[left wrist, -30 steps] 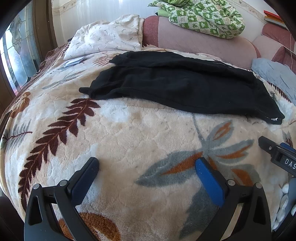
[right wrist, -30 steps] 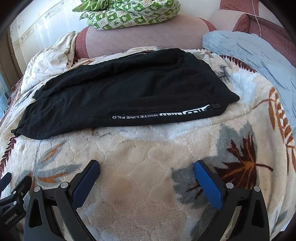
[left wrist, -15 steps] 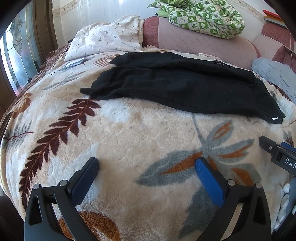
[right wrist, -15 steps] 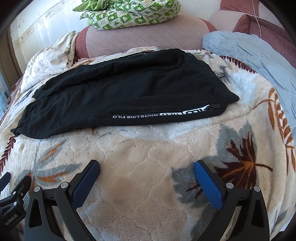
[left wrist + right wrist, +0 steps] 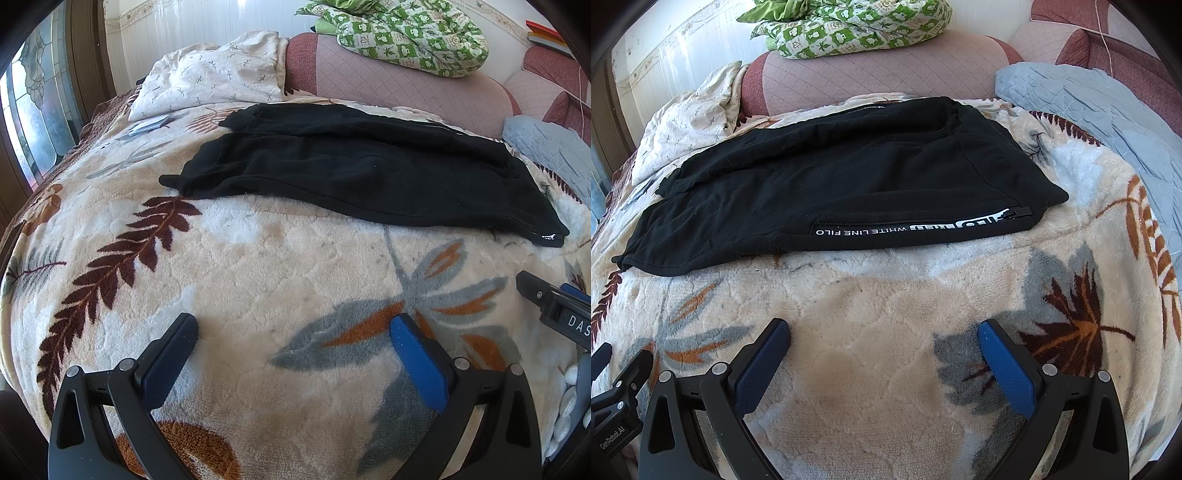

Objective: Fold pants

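Nothing moved; both tongs (image 5: 293, 334) (image 5: 884, 338) gape empty.

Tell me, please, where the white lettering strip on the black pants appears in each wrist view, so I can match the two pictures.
Left wrist: only a small white tip of the strip shows, at the pants' near right corner, far right of the picture.
Right wrist: the whole strip runs along the pants' near edge, centre to right of centre.
Shared landmark: the green checked quilt on the pink headboard, top of both views.

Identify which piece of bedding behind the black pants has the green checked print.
The green-and-white quilt bundled on top of the pink headboard; the cream pillow shows small sprigs, the blue quilt is plain.
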The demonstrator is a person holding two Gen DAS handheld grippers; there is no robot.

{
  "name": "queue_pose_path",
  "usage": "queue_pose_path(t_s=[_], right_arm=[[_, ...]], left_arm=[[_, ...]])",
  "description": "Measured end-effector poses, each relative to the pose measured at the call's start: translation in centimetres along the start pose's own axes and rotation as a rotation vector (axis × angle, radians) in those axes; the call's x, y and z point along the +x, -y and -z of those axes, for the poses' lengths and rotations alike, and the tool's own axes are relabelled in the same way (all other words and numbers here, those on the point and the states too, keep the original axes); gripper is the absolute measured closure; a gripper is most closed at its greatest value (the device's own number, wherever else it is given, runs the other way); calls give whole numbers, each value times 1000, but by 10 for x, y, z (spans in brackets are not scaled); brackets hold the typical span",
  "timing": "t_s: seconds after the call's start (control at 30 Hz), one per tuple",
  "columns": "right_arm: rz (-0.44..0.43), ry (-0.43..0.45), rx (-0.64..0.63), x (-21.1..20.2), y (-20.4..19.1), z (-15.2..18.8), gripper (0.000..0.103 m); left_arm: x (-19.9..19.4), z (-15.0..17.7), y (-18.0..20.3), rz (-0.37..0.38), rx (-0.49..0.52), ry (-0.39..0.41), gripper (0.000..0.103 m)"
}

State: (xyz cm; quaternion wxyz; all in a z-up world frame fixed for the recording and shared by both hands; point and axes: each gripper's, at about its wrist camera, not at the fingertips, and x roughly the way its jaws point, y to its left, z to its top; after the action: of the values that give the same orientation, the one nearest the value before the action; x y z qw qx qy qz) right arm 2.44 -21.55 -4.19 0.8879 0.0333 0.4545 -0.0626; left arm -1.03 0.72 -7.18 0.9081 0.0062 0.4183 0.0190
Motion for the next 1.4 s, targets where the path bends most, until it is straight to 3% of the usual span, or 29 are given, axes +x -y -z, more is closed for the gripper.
queue_pose_path(t_s=[1.4], right_arm=[[-19,-12,5,-1,4,0,0]], left_arm=[[1,-5,4,6,-19,-10,0]])
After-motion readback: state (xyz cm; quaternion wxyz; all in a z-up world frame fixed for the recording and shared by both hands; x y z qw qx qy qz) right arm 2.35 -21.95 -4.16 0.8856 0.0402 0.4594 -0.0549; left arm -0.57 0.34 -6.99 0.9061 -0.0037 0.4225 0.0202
